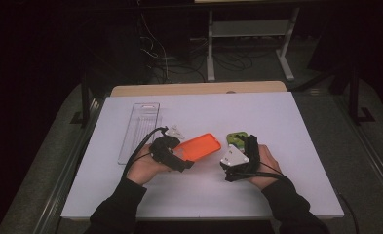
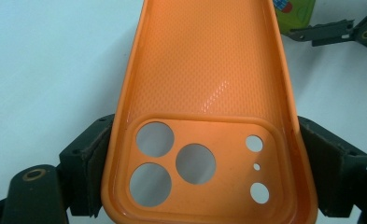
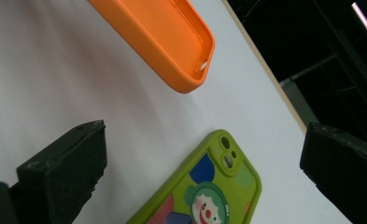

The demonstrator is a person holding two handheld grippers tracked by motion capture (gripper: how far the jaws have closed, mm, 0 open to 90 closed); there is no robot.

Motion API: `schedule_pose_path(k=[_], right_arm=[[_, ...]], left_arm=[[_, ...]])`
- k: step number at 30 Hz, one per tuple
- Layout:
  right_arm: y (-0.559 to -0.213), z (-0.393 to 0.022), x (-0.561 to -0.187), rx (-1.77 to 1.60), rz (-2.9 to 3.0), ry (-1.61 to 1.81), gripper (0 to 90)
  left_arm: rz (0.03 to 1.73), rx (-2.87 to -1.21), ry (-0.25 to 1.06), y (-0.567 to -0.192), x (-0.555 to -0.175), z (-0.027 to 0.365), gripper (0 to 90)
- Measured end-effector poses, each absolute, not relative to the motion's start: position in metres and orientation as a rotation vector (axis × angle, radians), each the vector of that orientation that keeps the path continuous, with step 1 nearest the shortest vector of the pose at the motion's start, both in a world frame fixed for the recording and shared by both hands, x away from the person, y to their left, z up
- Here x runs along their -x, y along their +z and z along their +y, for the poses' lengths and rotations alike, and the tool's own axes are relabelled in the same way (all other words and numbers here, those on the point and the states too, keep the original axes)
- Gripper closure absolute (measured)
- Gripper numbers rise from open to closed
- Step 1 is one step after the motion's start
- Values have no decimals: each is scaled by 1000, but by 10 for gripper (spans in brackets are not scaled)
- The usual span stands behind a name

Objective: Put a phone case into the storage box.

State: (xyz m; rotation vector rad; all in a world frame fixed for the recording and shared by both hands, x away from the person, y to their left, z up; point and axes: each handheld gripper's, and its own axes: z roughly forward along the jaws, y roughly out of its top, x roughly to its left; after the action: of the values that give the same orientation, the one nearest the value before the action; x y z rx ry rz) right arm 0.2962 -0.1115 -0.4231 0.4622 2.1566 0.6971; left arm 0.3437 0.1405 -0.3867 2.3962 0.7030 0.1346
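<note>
Nearest the high camera, two dark sleeves come over the near edge of the white table [image 1: 286,112], each hand carrying a gripper. Clamped in the left gripper [image 1: 181,158] is an orange case [image 1: 199,146], grasped by its long sides at the camera-hole end, with the rest of it jutting out toward the middle of the table and its hollow side up; that hold leaves the cavity free, probably so a phone can be set into it. Its pads [image 2: 93,161] press on both sides of the case [image 2: 204,121], and the ribbed lining and lens holes show plainly there, which the high view is too coarse to give. Just right of the orange case, the right gripper [image 1: 243,138] hovers with its jaws spread wide and nothing between them, over a green case [image 1: 237,137] lying flat near the table's middle. From above, that green case is half hidden under the gripper; the right gripper view shows its cartoon clown print [image 3: 204,196] and lens cutouts facing up, and the orange case [image 3: 165,39] raised off the table with a shadow beneath. A clear tray [image 1: 139,127] sits toward the far left corner, apart from both cases, seemingly unused for now.
</note>
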Motion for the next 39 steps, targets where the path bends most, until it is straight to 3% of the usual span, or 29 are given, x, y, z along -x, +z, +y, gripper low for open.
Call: schedule_pose_path(k=[18,31,36,39], right_arm=[[-427,-94,-283,-136,2008,500,5],[-432,-79,-277,23,1918,414,159],[-437,-71,-272,92,1885,385,318],[-438,-68,-273,136,1856,376,357]], left_arm=[[715,-2382,118,-387,-342,140,157],[714,-2362,96,-388,-340,135,156],[694,-2373,96,-387,-339,135,157],[676,-2384,95,-387,-340,135,156]])
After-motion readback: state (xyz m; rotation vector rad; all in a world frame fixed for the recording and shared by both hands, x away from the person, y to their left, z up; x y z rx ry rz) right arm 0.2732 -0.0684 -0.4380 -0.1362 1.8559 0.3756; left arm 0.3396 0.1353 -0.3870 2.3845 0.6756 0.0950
